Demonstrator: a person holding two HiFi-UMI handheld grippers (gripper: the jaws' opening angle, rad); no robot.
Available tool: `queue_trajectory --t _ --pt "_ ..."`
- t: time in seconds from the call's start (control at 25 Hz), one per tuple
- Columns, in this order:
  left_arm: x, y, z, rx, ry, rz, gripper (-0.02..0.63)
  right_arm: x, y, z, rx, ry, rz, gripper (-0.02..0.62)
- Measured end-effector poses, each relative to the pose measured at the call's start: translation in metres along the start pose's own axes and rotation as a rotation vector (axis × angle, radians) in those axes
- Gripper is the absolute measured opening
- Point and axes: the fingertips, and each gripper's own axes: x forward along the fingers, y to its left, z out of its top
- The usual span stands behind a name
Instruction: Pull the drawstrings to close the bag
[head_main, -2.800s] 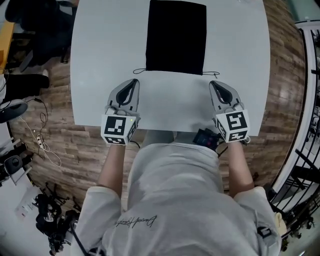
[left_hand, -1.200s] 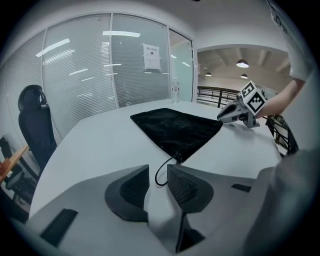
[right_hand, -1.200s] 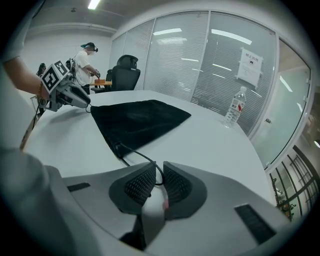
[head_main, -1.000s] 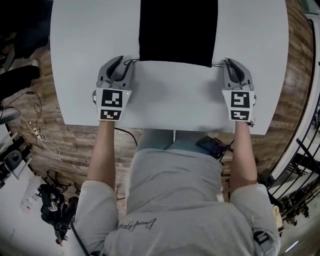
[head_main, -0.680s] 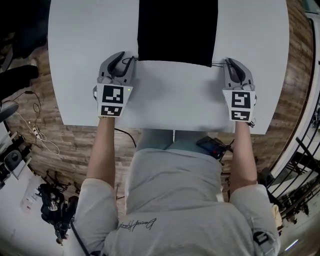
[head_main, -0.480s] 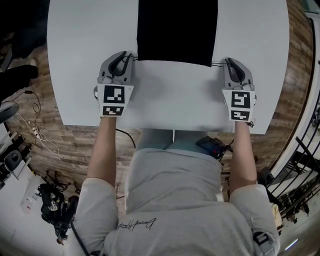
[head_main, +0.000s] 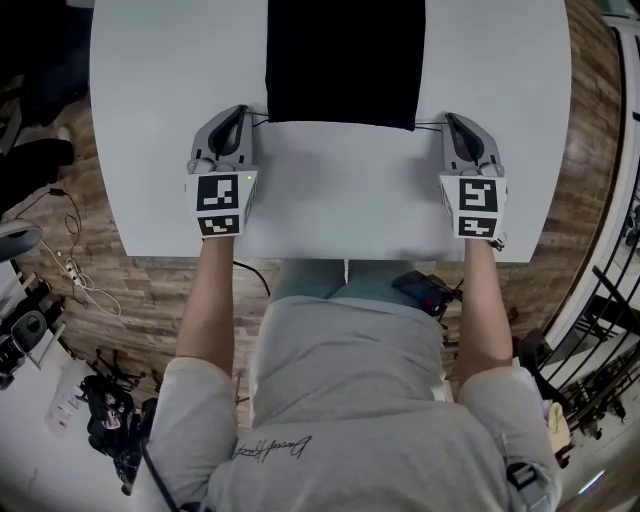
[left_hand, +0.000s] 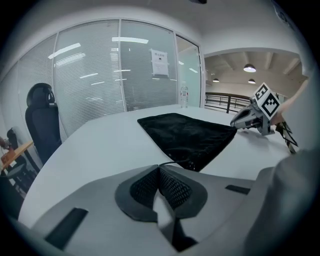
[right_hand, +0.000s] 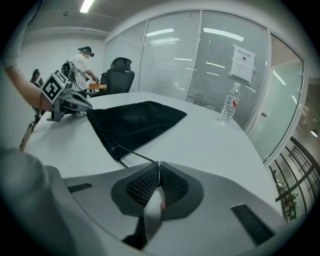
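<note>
A flat black drawstring bag (head_main: 345, 60) lies on the white table (head_main: 340, 200), its mouth edge toward me. My left gripper (head_main: 239, 114) sits at the bag's near left corner, with its jaws shut on the thin black left drawstring (left_hand: 176, 162), which runs from the closed pads (left_hand: 172, 187) to the bag (left_hand: 187, 134). At the near right corner my right gripper (head_main: 451, 120) is shut on the right drawstring (right_hand: 136, 155), which leads from its pads (right_hand: 144, 185) to the bag (right_hand: 131, 119). Each gripper shows in the other's view: right gripper (left_hand: 252, 118), left gripper (right_hand: 66, 103).
A clear water bottle (right_hand: 228, 104) stands on the far part of the table. A black office chair (left_hand: 41, 122) and glass partition walls lie beyond the table's edge. A person (right_hand: 82, 62) stands in the background. Cables (head_main: 75, 275) lie on the wooden floor at left.
The left gripper's jaws, wide open a second ago, have closed on the left drawstring. The right gripper has stayed at the bag's right corner, pinched shut on its string.
</note>
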Motion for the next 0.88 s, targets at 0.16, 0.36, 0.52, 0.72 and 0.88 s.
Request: queue_trajectory --t 0.16,0.36,0.52,0.72,0.88 --pt "-0.009 0.002 0.008 -0.045 -0.04 0.027 0.014 -0.008 -0.004 0.004 0.023 -0.026 -0.023 0.026" --pt "-0.025 -0.002 0.02 -0.087 -0.062 0.02 0.014 -0.021 -0.008 0.009 0.04 -0.043 -0.028 0.026" --pt "-0.038 -0.013 0.028 -0.082 -0.061 0.0 0.014 -0.037 -0.011 0.009 0.043 -0.045 -0.038 0.026" --pt "-0.05 -0.028 0.039 -0.1 -0.08 -0.022 0.014 -0.058 -0.013 0.013 0.07 -0.058 -0.032 0.026" --pt "-0.061 -0.035 0.049 -0.09 -0.095 -0.028 0.014 -0.071 -0.015 0.014 0.064 -0.065 -0.042 0.026"
